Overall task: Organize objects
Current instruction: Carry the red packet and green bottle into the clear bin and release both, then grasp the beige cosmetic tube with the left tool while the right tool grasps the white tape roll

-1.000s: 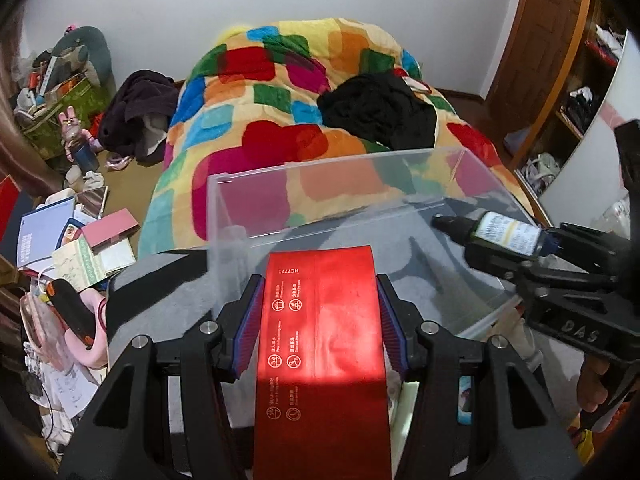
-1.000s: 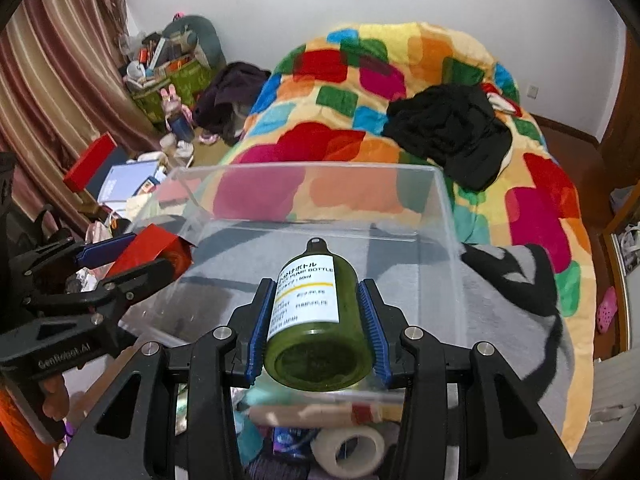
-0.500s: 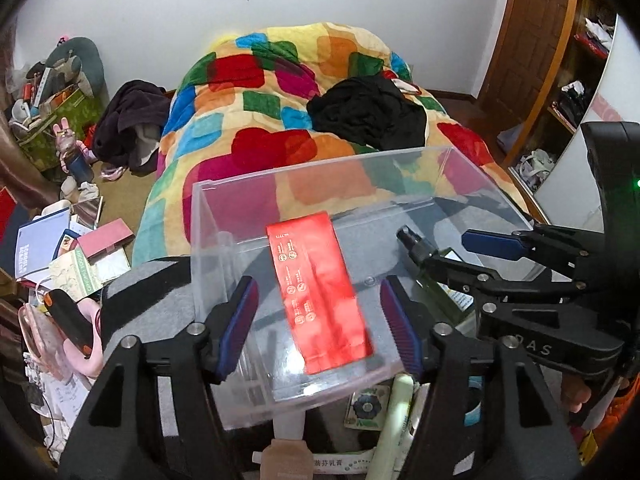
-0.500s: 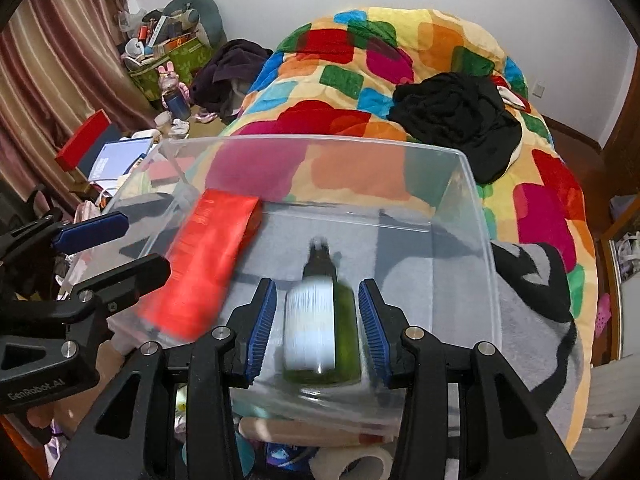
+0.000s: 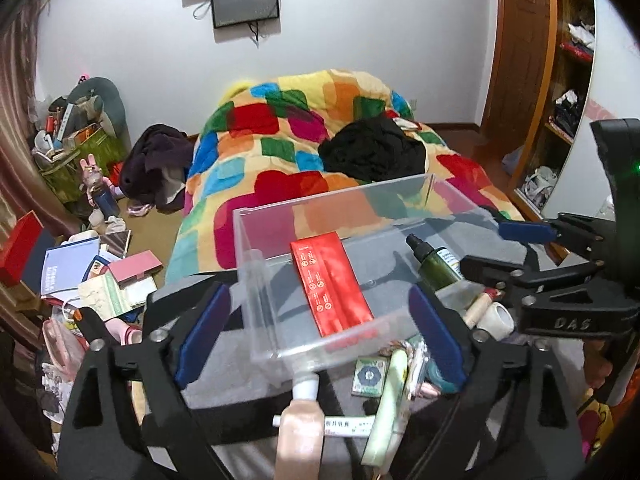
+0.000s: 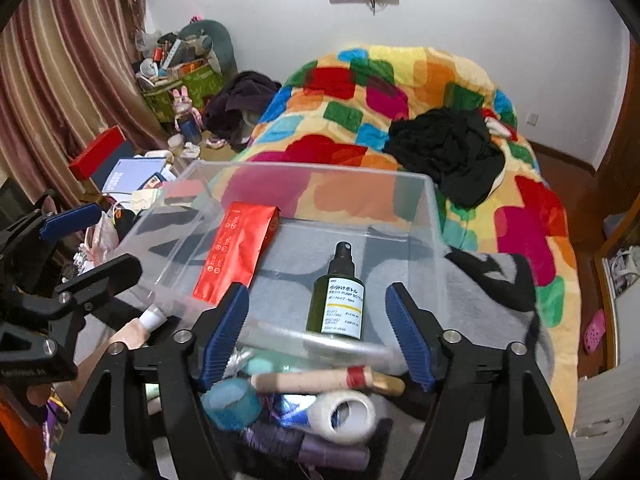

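A clear plastic box [image 5: 256, 264] [image 6: 436, 216] stands on a grey cloth at the foot of the bed. Inside it lie a red flat packet [image 5: 330, 280] [image 6: 236, 252] on the left and a dark green pump bottle [image 5: 436, 268] [image 6: 340, 300] with a white label on the right. My left gripper [image 5: 318, 332] is open and empty, held back in front of the box. My right gripper [image 6: 318, 330] is open and empty, also in front of the box near the bottle. The right gripper also shows in the left wrist view [image 5: 504, 252].
Loose items lie in front of the box: a beige tube [image 5: 300, 428], a pale green tube [image 5: 386, 404], a white tape roll [image 6: 344, 412], a teal roll [image 6: 232, 402], a wooden stick [image 6: 320, 380]. Books and boxes [image 5: 84, 272] clutter the floor left. A colourful quilt [image 6: 380, 92] lies behind.
Both grippers opened and let go: the red packet and the green bottle dropped into the clear box. Both grippers then pulled back and opened wider.
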